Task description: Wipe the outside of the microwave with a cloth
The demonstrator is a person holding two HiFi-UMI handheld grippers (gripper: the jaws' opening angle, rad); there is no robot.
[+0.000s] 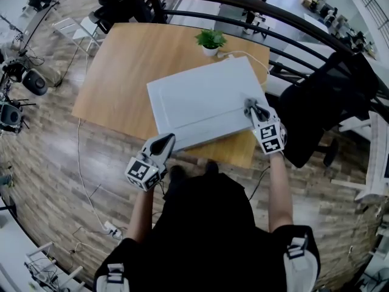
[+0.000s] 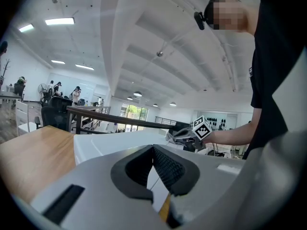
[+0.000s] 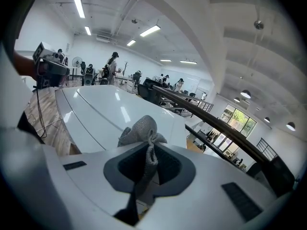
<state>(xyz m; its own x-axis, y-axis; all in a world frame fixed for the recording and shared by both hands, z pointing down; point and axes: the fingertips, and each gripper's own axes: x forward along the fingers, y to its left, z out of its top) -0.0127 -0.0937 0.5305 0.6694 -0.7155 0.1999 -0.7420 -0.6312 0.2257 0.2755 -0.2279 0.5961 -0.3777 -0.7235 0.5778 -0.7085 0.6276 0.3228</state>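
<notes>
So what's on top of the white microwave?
Just a grey cloth, pinched in the right gripper, lies on the microwave, by the near corner on the person's right. The rest of the top looks bare. The spot under the cloth is covered.

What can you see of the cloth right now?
The cloth is grey with a knitted-looking weave, bunched into a small wad. A twisted strand of it is pinched between the shut jaws of the right gripper, and the wad bulges beyond the tips. It sits over the white microwave top near its right edge, seemingly touching it.
</notes>
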